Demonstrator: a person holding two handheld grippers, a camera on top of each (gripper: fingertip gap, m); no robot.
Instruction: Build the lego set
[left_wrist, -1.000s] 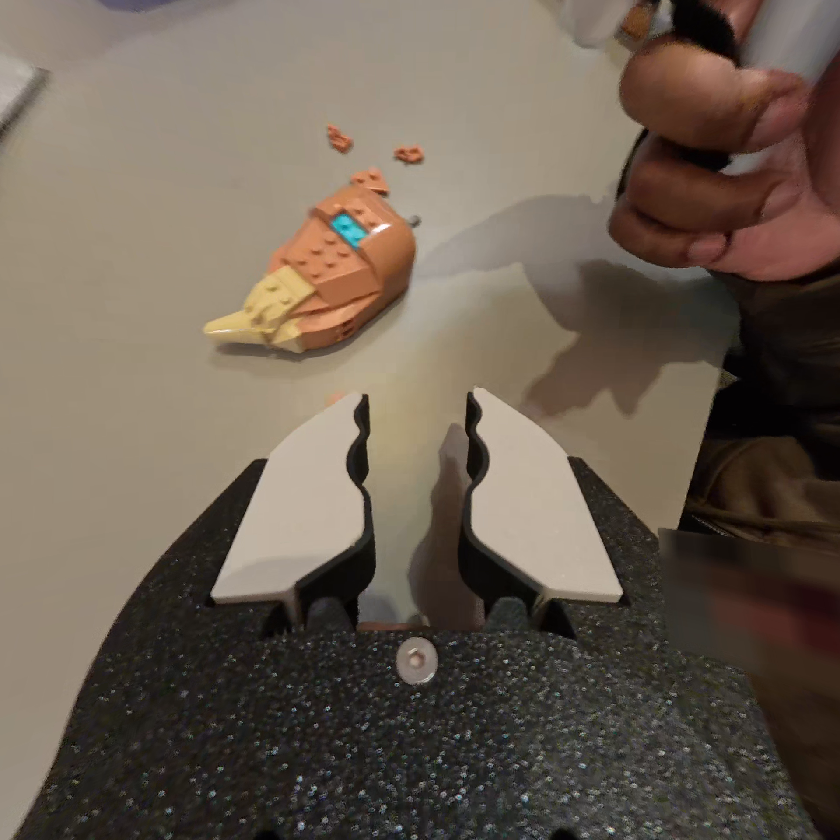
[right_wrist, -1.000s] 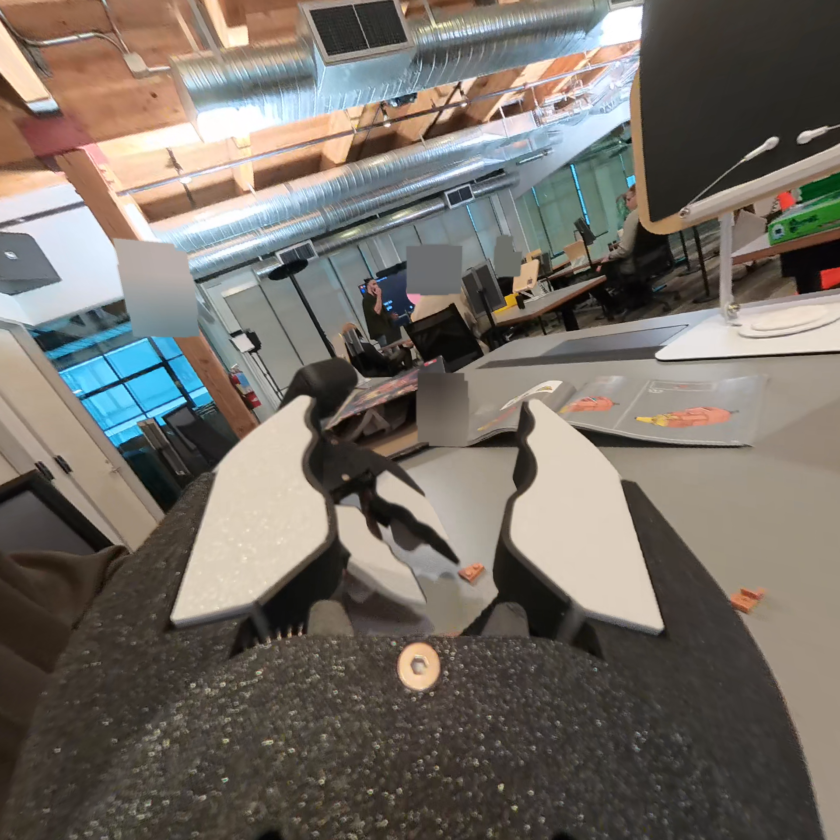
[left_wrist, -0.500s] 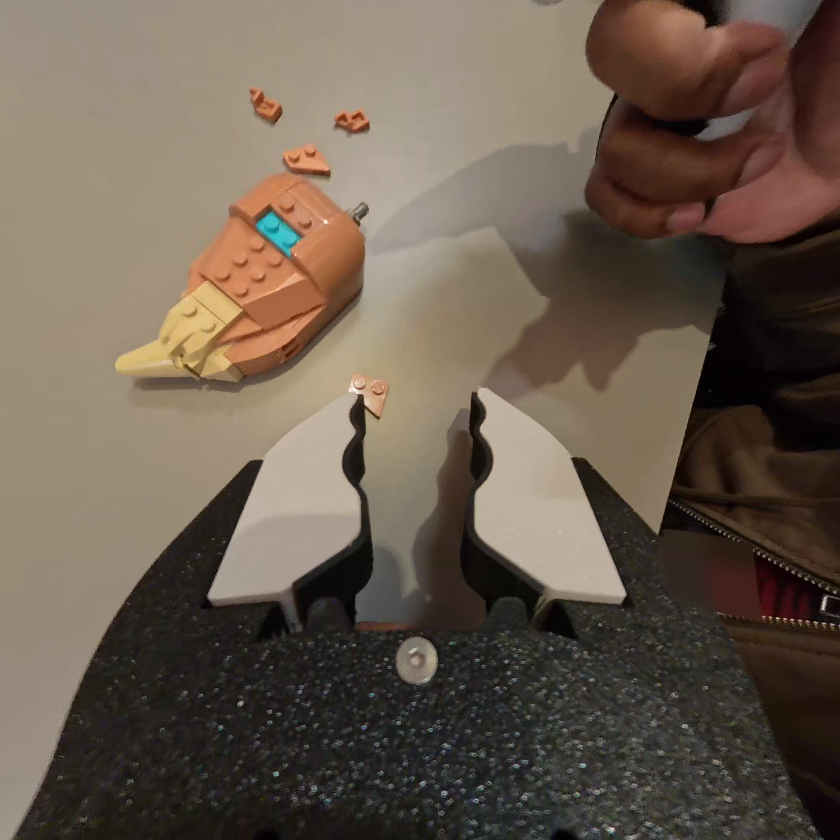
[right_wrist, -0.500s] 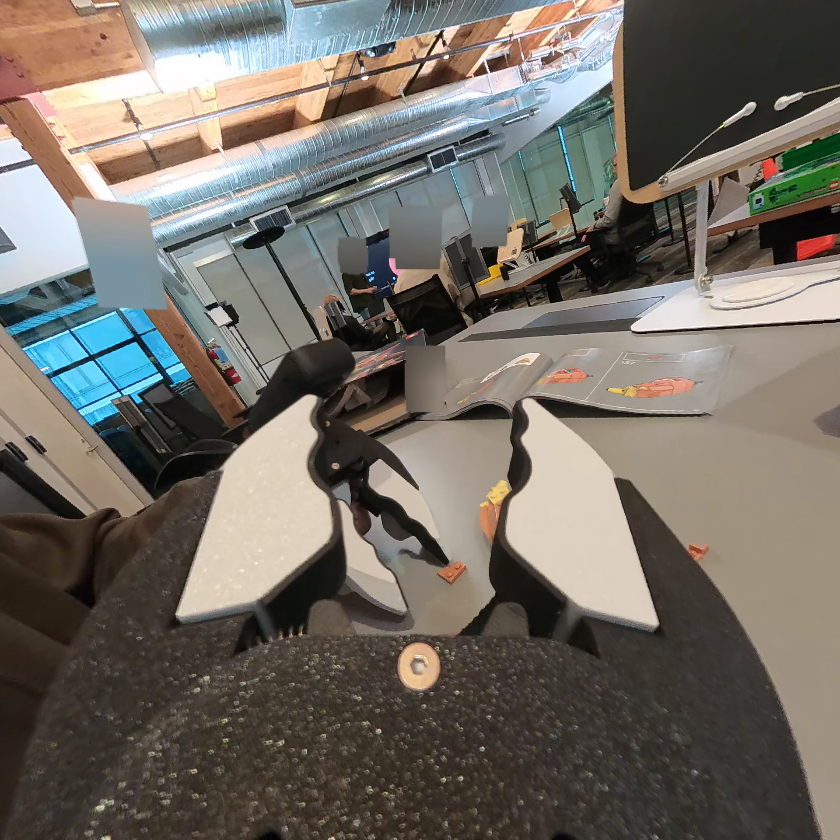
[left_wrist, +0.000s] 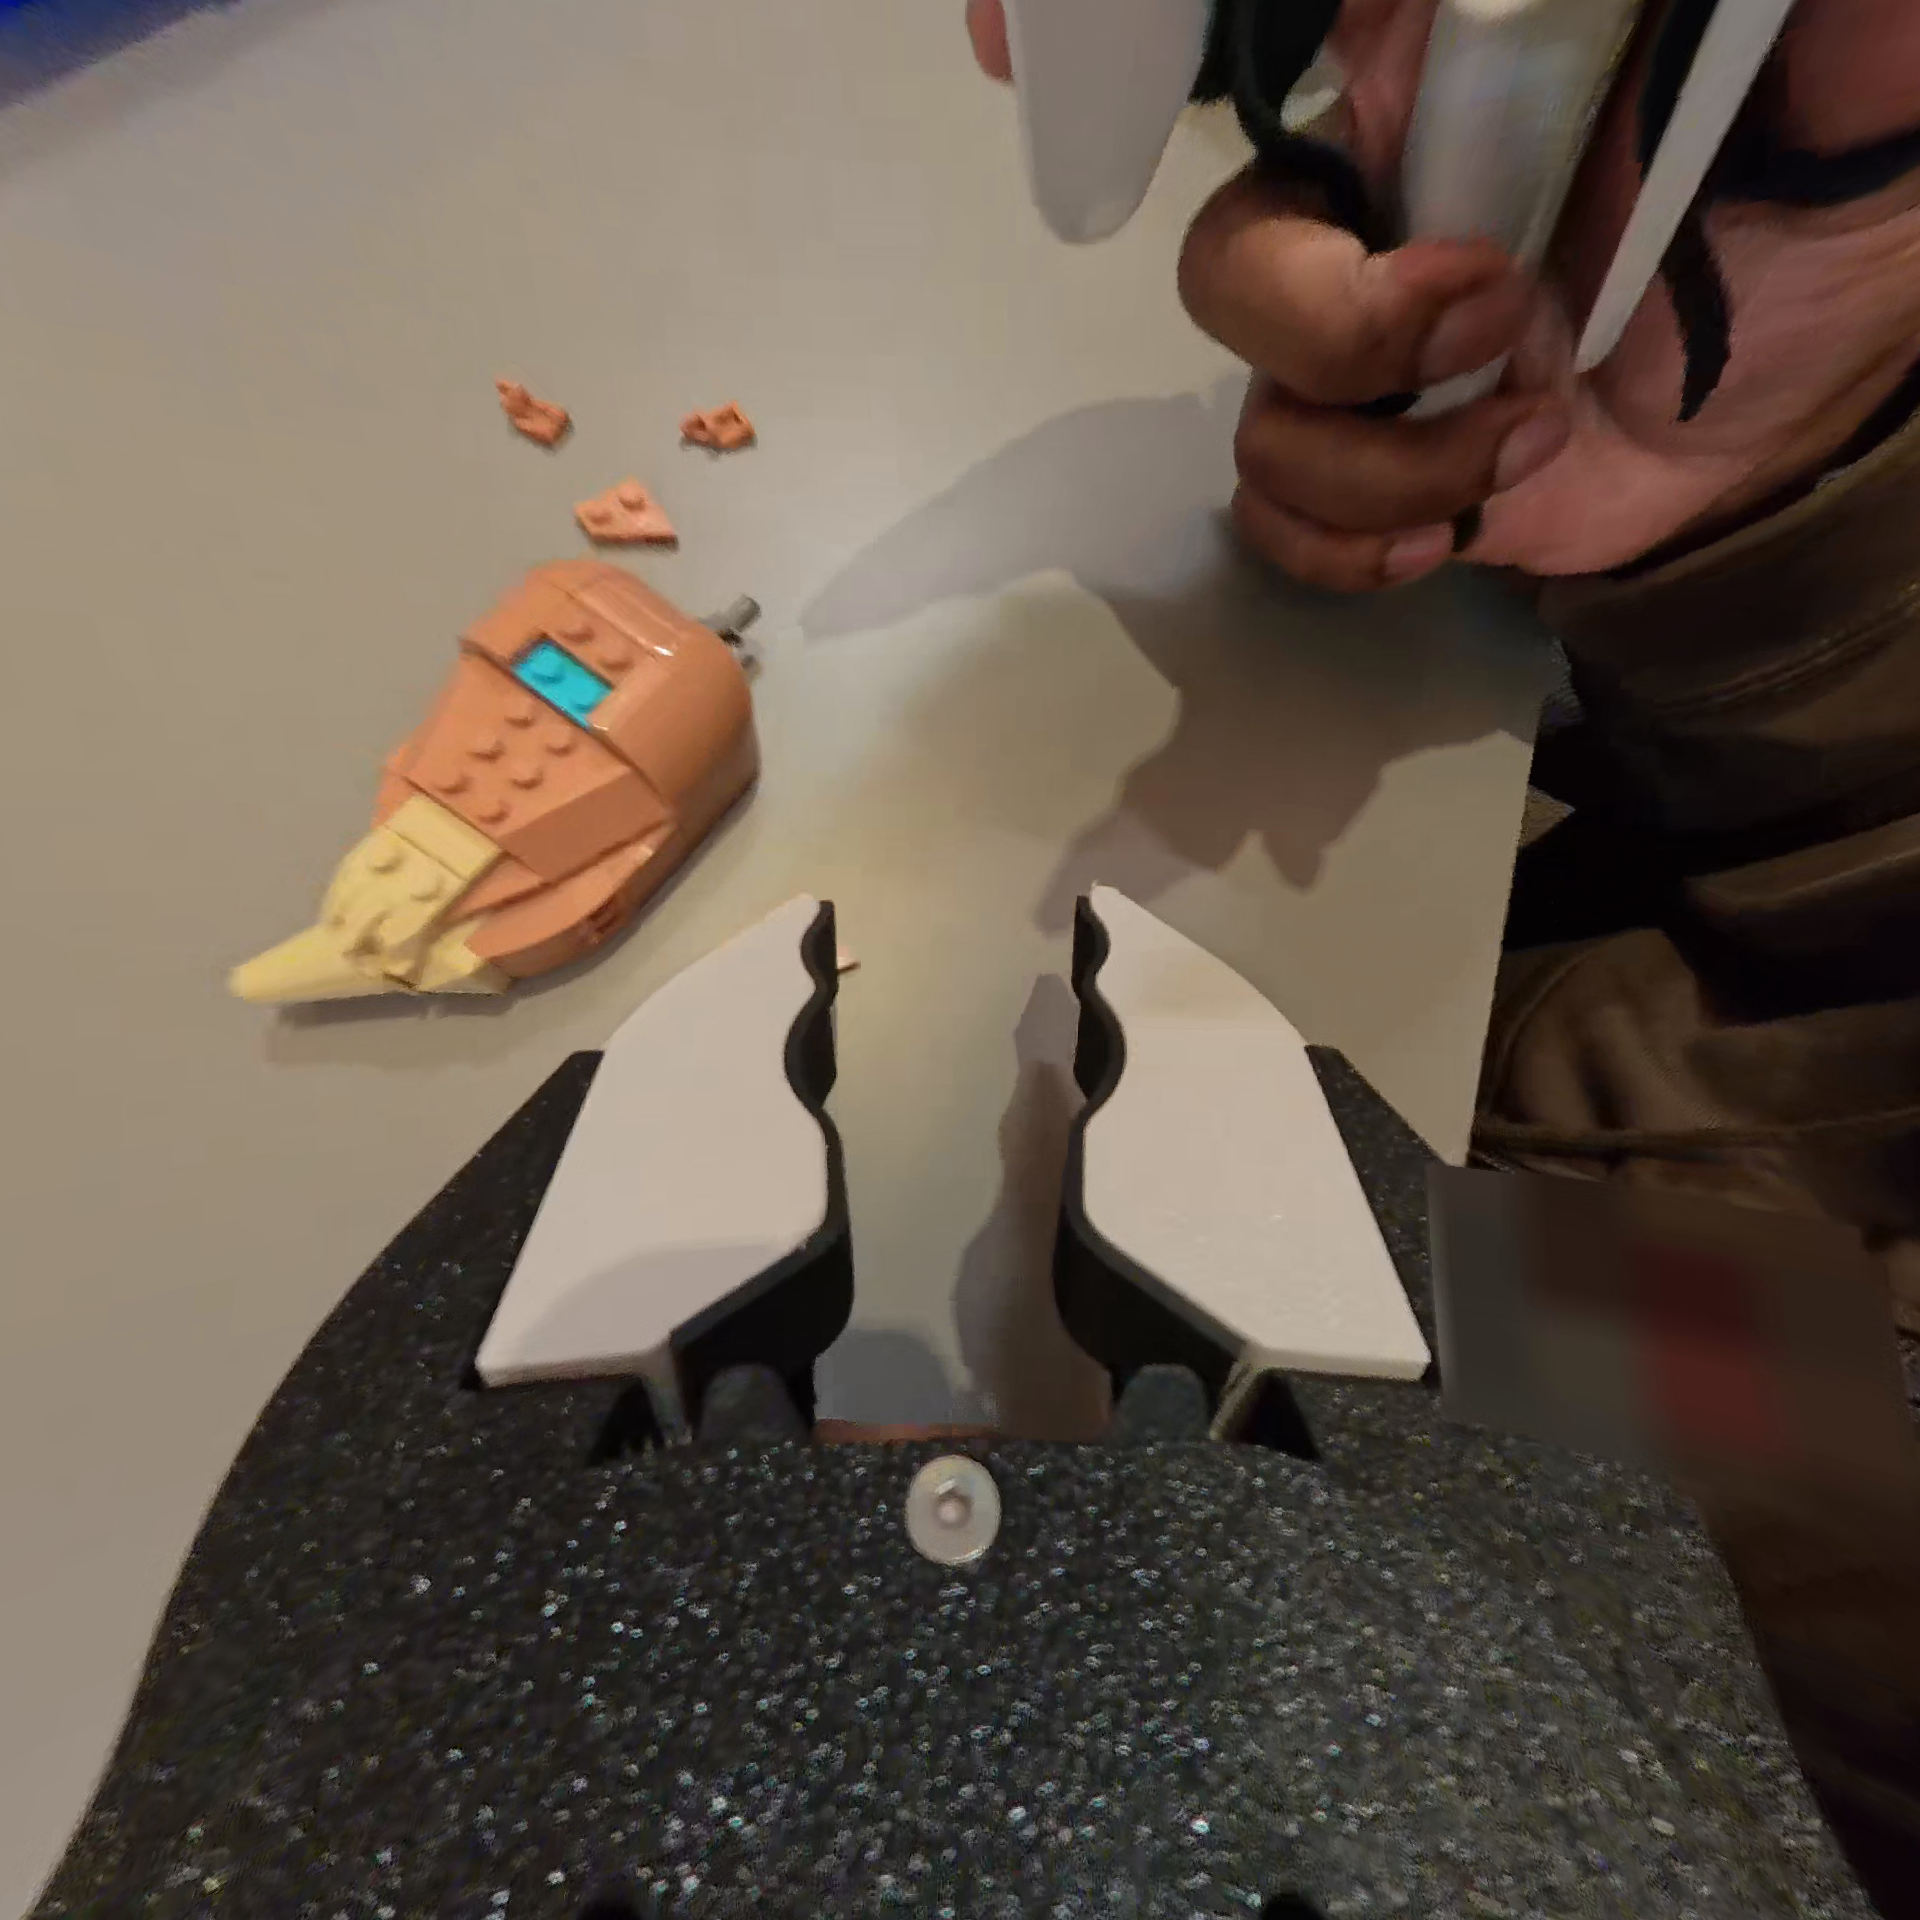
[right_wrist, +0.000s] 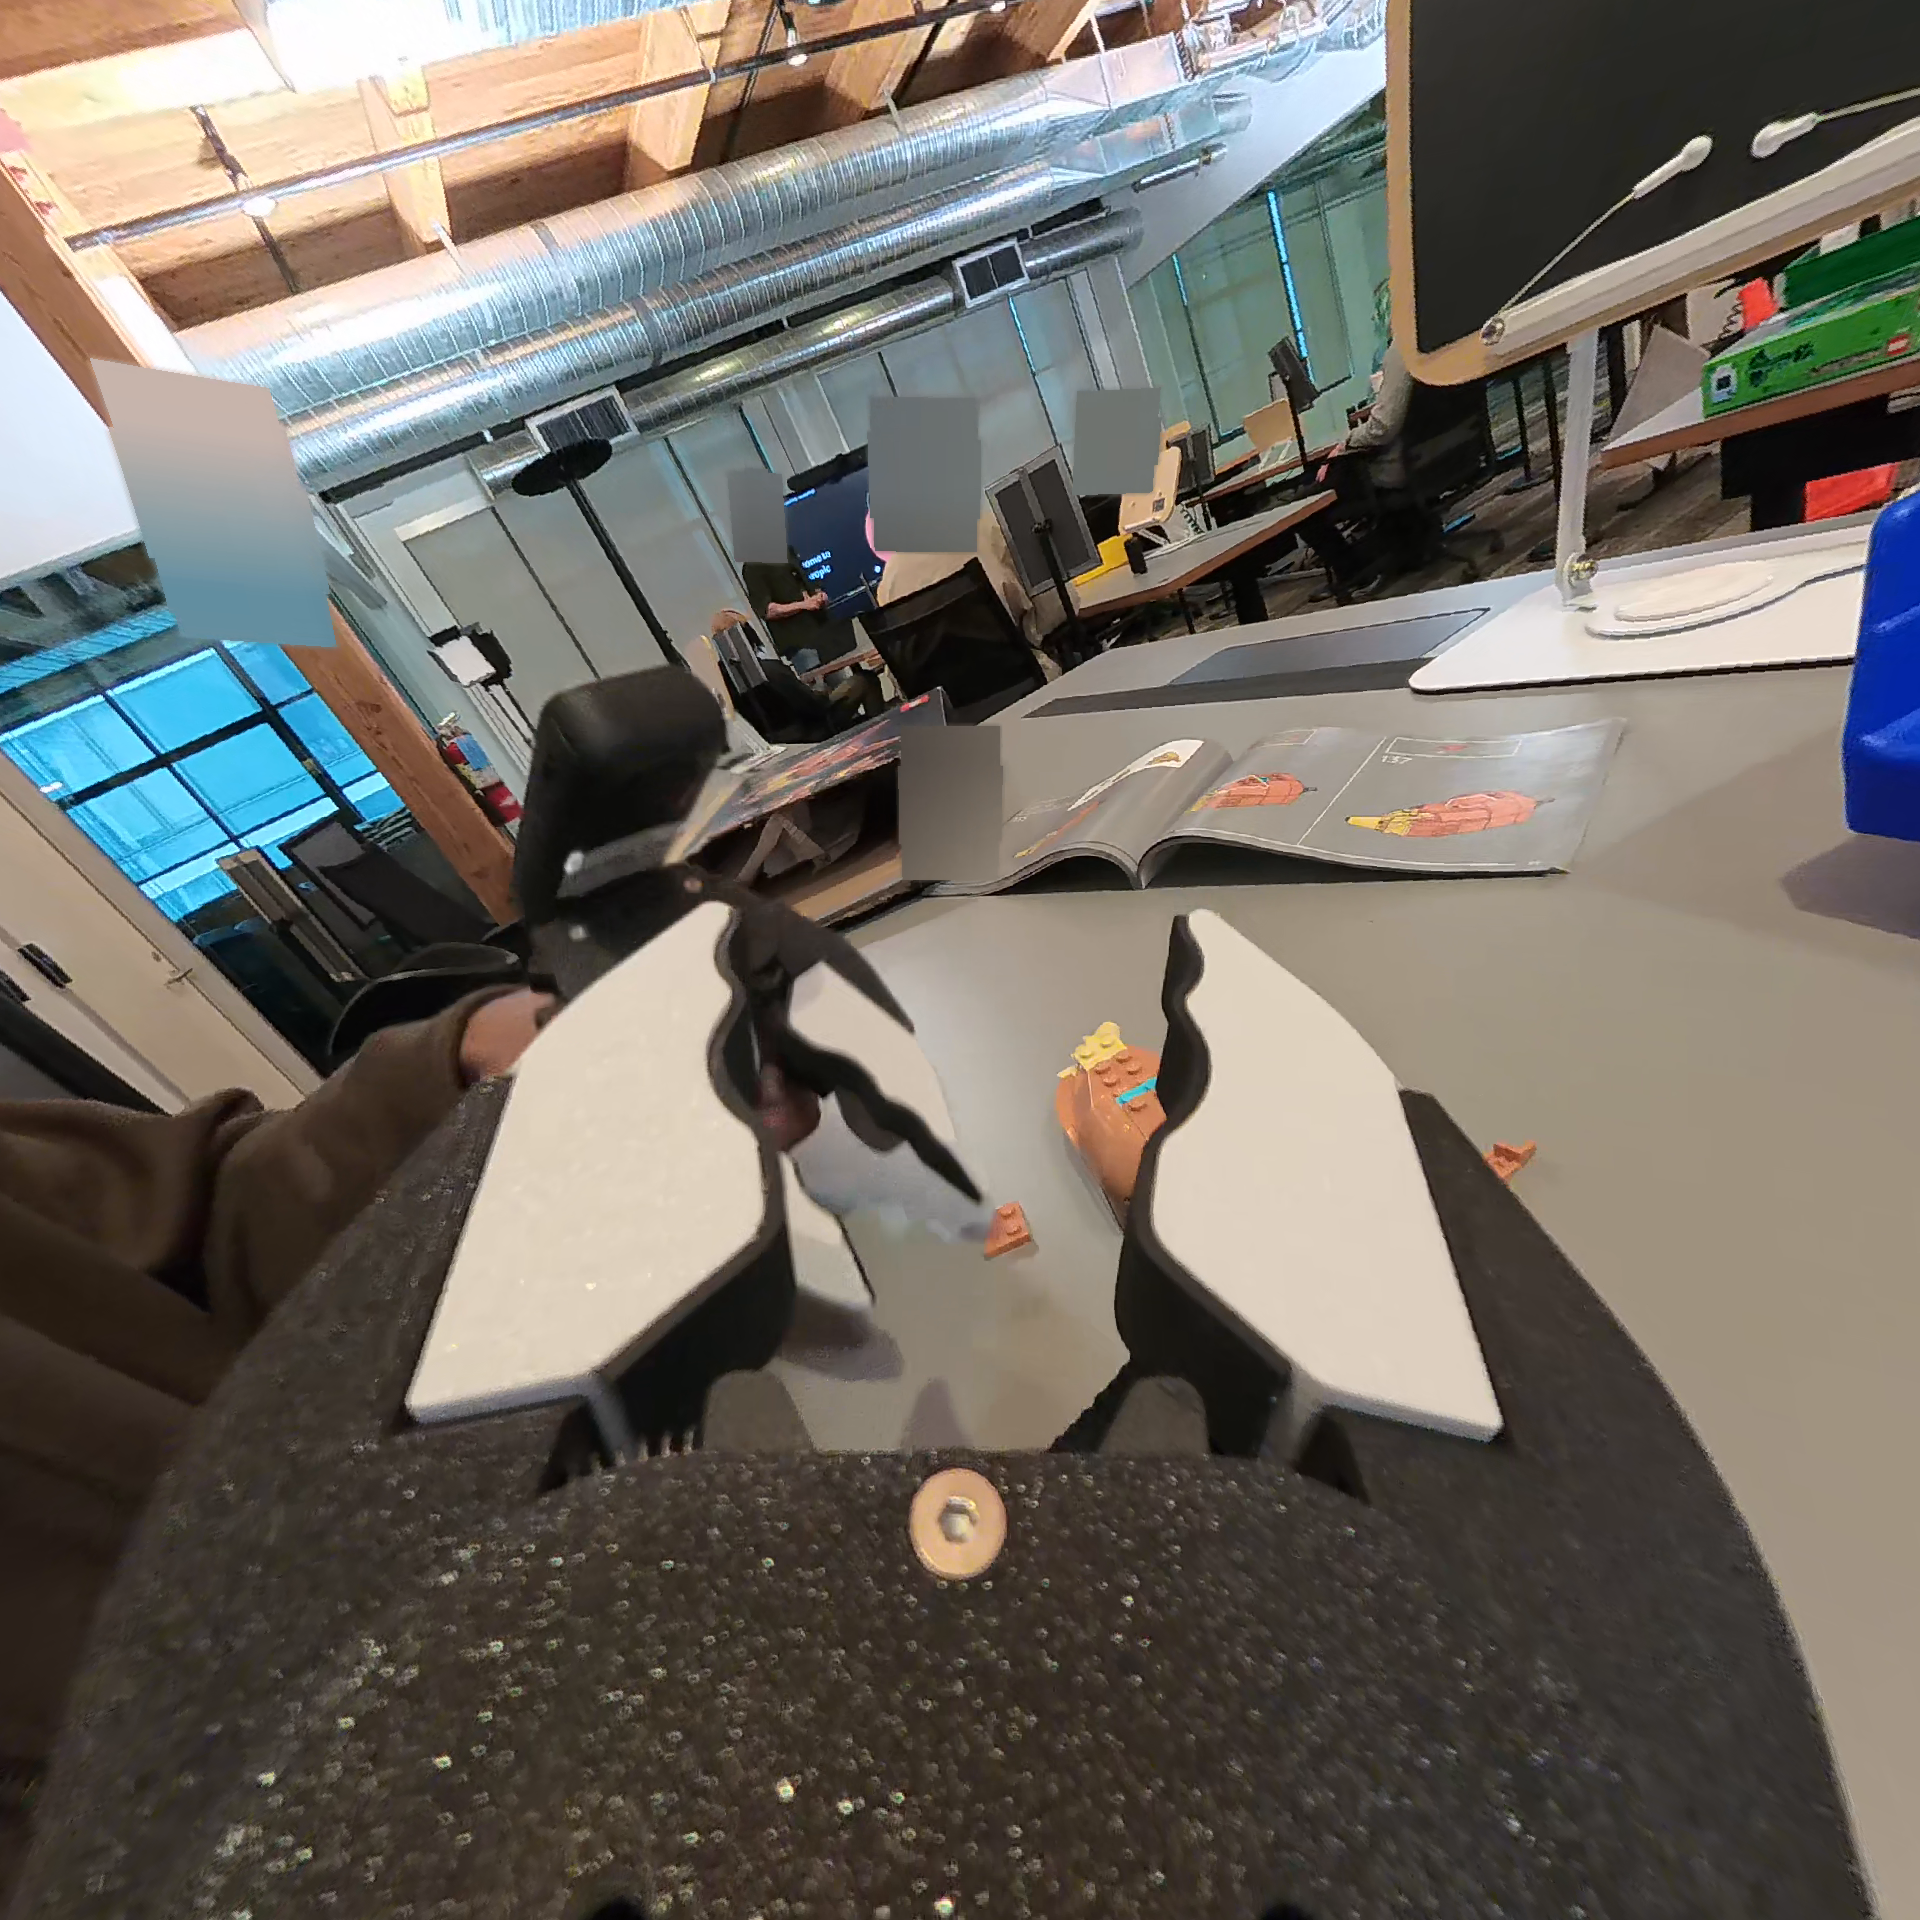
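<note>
The orange lego model with a tan pointed tip and a turquoise plate lies on the grey table. It also shows in the right wrist view. My left gripper is open and empty, low over the table just right of the model. A small orange wedge plate lies at its fingertip and is nearly hidden behind the left finger in the left wrist view. Three small orange pieces lie beyond the model. My right gripper is open and empty, above the table, facing the left gripper.
An open instruction booklet lies farther back. A blue container and a monitor on a white stand are at the right. Another small orange piece lies right of the model. A hand holds the right gripper near the table's right edge.
My left gripper has shifted so the wedge plate is now almost hidden behind its left finger. My right gripper has tilted down, bringing the model and wedge plate into view.
</note>
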